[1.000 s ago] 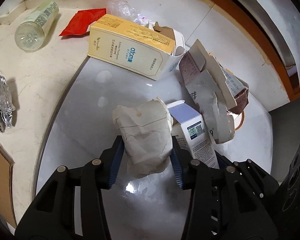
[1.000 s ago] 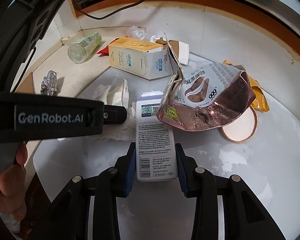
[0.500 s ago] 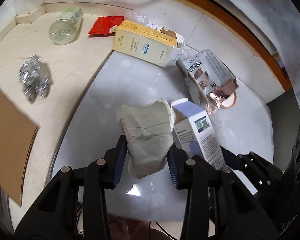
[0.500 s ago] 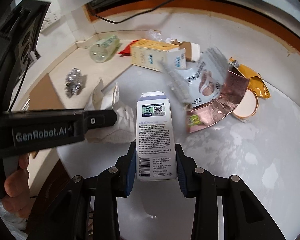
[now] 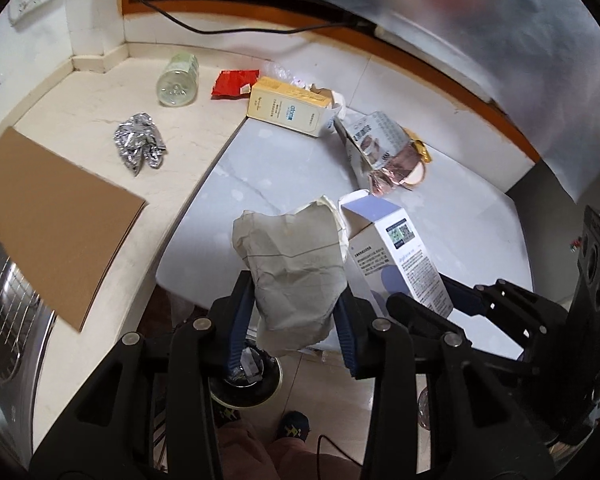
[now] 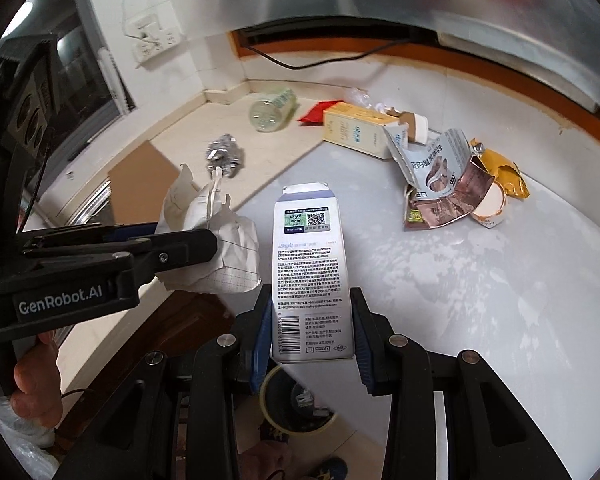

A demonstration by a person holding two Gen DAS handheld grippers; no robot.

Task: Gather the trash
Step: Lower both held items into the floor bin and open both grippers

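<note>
crumpled paper (image 5: 298, 276) is clamped in the left gripper (image 5: 294, 312), a white carton (image 6: 310, 280) in the right gripper (image 6: 312, 340); both are held above the floor bin (image 6: 296, 400), judged ready for dropping.

Crumpled off-white paper wad (image 5: 298, 276): clamped between the left gripper's (image 5: 294, 320) blue pads, held clear of the counter. White-and-lavender carton (image 6: 310, 276), QR code and barcode facing up: upright between the right gripper's (image 6: 311, 338) pads, top flap open. Both sit above the round bin (image 6: 296, 400) on the floor.
</note>
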